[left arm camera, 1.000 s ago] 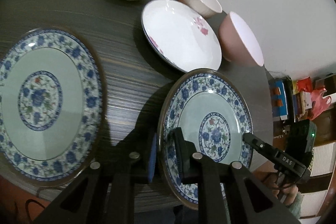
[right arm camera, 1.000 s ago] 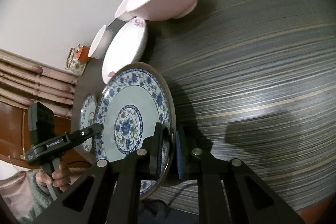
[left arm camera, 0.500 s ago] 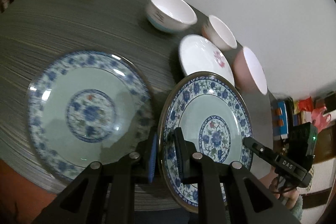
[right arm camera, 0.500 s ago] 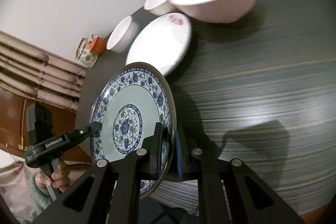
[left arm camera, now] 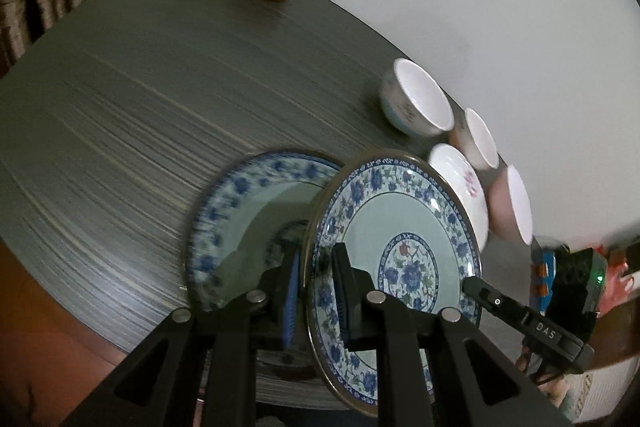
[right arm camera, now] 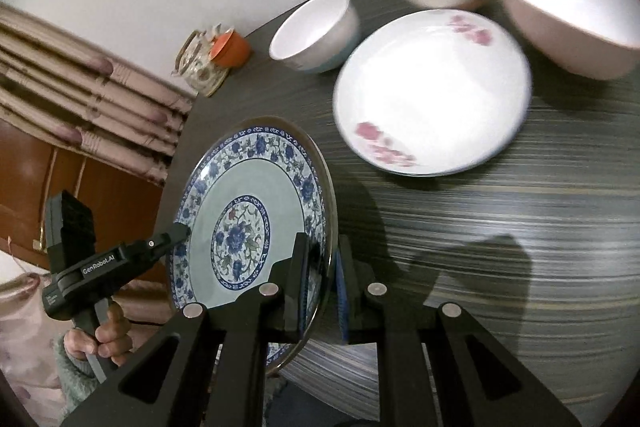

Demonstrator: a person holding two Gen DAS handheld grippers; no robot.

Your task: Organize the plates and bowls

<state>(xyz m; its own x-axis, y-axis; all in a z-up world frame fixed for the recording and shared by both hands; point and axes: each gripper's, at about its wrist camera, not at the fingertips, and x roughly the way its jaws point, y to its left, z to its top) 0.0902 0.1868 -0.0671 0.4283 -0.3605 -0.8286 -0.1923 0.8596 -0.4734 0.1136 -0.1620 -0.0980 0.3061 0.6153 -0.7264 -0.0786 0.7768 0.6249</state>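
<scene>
- Left gripper (left arm camera: 316,291) pinching rim of blue-patterned plate (left arm camera: 394,243), rim lying between pads.
- Right gripper (right arm camera: 322,279) clamping opposite rim.
- Hanging tilted, partly over second patterned plate (left arm camera: 240,223) on table (left arm camera: 160,87).

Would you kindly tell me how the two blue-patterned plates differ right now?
The held plate is lifted and tilted, clamped at opposite rims by the left tool and right tool; the second plate lies flat on the table, ungripped. The held plate looks sharp and overlaps the second plate, which is blurred. Both share a blue floral border and pale green centre.
</scene>
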